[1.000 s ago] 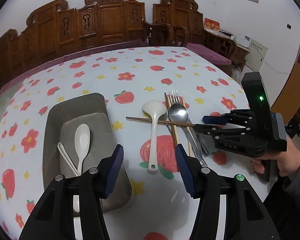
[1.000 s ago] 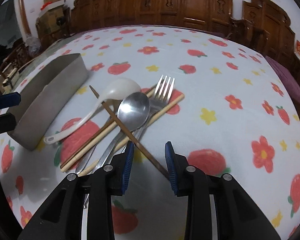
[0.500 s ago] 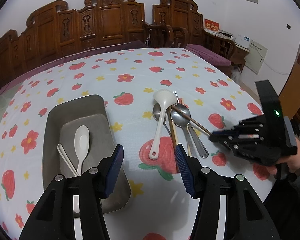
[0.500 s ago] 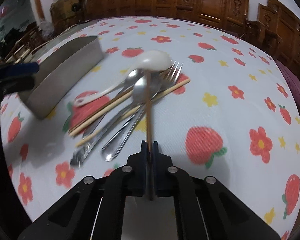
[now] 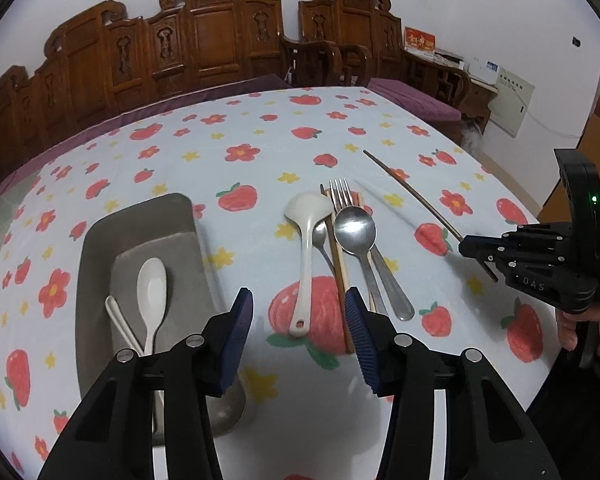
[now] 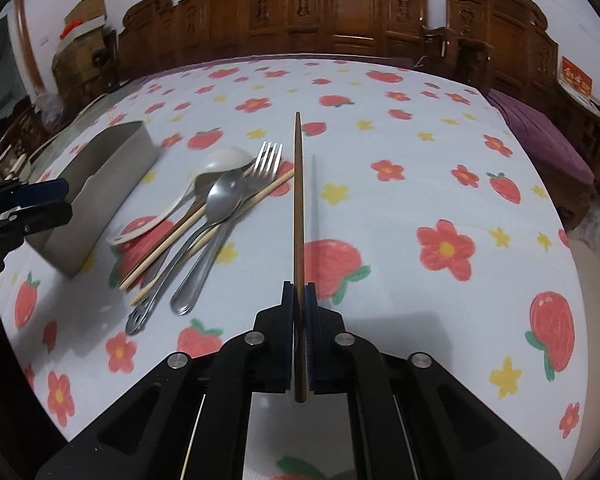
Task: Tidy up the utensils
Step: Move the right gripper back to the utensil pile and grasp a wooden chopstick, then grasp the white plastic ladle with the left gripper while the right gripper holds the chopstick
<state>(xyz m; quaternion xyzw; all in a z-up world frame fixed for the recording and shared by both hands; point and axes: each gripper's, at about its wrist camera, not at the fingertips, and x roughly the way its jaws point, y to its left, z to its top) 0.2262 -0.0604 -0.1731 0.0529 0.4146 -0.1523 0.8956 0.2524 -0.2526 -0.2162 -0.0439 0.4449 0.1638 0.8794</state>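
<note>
Lifted clear of the pile now, the dark chopstick (image 6: 298, 208) hangs above the tablecloth (image 6: 420, 184), pinched tight in the right gripper (image 6: 299, 300). In the right wrist view its long axis runs straight toward 12 o'clock, tip pointing away. The remaining cutlery, with the fork (image 5: 342, 194), sits at 10 o'clock from it. The left gripper (image 5: 298, 330) hovers, jaws half-wide and closing on nothing, the metal tray (image 5: 140, 216) at its 10 o'clock.
</note>
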